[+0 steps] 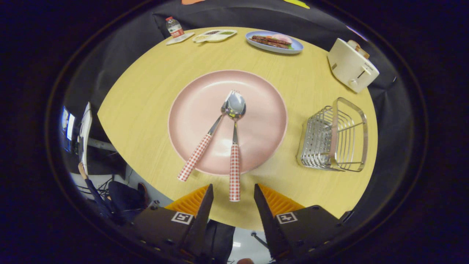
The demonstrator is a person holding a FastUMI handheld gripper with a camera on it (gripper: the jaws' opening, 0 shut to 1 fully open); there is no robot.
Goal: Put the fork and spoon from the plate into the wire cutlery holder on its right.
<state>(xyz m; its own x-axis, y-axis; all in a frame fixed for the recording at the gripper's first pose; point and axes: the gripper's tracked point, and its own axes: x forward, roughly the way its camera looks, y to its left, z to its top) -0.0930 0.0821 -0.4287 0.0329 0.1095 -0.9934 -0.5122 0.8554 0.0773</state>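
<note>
Gripper [232,192] fingers were spread wide, holding nothing; spoon [235,146] handle poked off plate [194,110] edge, prob. pointing straight between them.

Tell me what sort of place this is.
Probably a staged dining or breakfast setup in a recording booth: a round wooden table set with a pink plate, a toaster and a plate of food, backed by black cloth. The hand-held gripper hovers open before the plate.
</note>
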